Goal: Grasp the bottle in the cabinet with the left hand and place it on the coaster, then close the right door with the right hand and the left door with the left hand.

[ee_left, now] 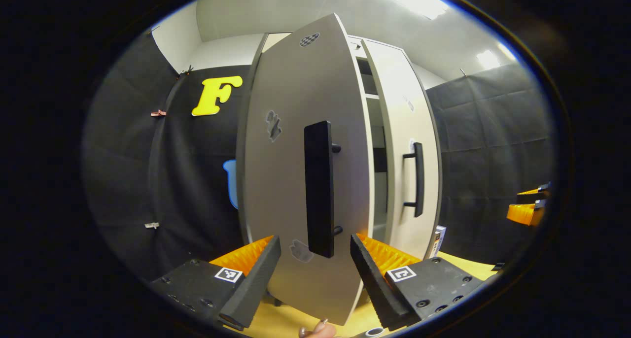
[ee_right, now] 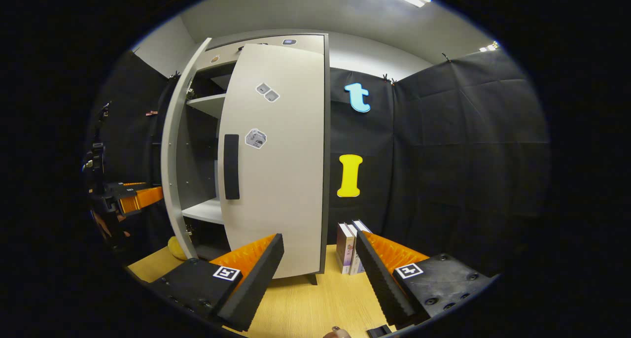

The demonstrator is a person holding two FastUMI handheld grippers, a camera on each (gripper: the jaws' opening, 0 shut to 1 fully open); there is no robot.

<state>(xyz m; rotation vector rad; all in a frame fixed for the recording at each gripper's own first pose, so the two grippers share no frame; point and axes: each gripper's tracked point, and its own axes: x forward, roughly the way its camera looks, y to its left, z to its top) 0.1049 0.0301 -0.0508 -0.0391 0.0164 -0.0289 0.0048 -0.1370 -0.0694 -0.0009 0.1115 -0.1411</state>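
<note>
- Bottle and coaster hidden or out of frame; cannot tell where either lies.
- Cabinet interior mostly masked by the two doors: through the gap in the right gripper view, only pale shelves [ee_right: 209,104] and a dark back.
- Small yellow rounded thing [ee_right: 176,248] on the bench at the cabinet's foot, half cut off by the left door's edge; hard to identify.
- Fingertip with a polished nail [ee_left: 318,329] cut off at the bottom of the left gripper view.
- Tall pale-grey left door [ee_left: 286,170] of the cabinet, ajar, just ahead of the left gripper [ee_left: 315,259]; long axis upright.
- Long black bar handle [ee_left: 319,187] upright on that door, its lower end sitting between the two fingers; jaws apart, no contact seen.
- Pale-grey right door [ee_left: 411,170] farther right, nearly shut, with a slim black handle [ee_left: 419,179], also upright.
- In the right gripper view, right gripper [ee_right: 319,264] over the light wooden bench [ee_right: 305,308], jaws apart and holding nothing, facing the right door.
- Two upright books [ee_right: 351,247] on the bench just right of the cabinet, near the black cloth wall [ee_right: 458,155].
- Other gripper seen far left of the right gripper view, beside the left door's edge.
</note>
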